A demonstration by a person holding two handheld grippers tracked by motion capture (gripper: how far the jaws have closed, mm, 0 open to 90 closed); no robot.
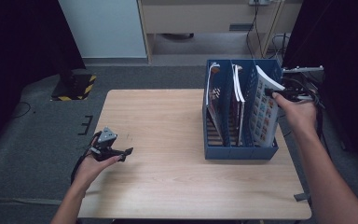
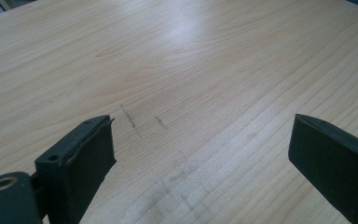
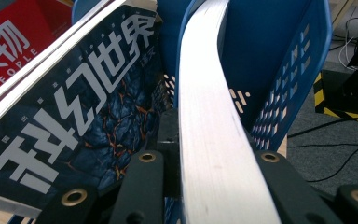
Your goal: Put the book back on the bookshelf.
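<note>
The right gripper (image 1: 276, 94) clamps its jaws on the top edge of a book (image 3: 205, 116) leaning in the rightmost slot of the blue rack (image 1: 240, 152), while the left gripper (image 2: 200, 154) hangs wide open above bare table (image 2: 177, 60).

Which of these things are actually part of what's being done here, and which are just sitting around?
In use:
- right gripper, shut on the bent magazine
- blue file rack

Just there:
- left gripper, open over the table
- dark-covered magazine
- red magazine
</note>
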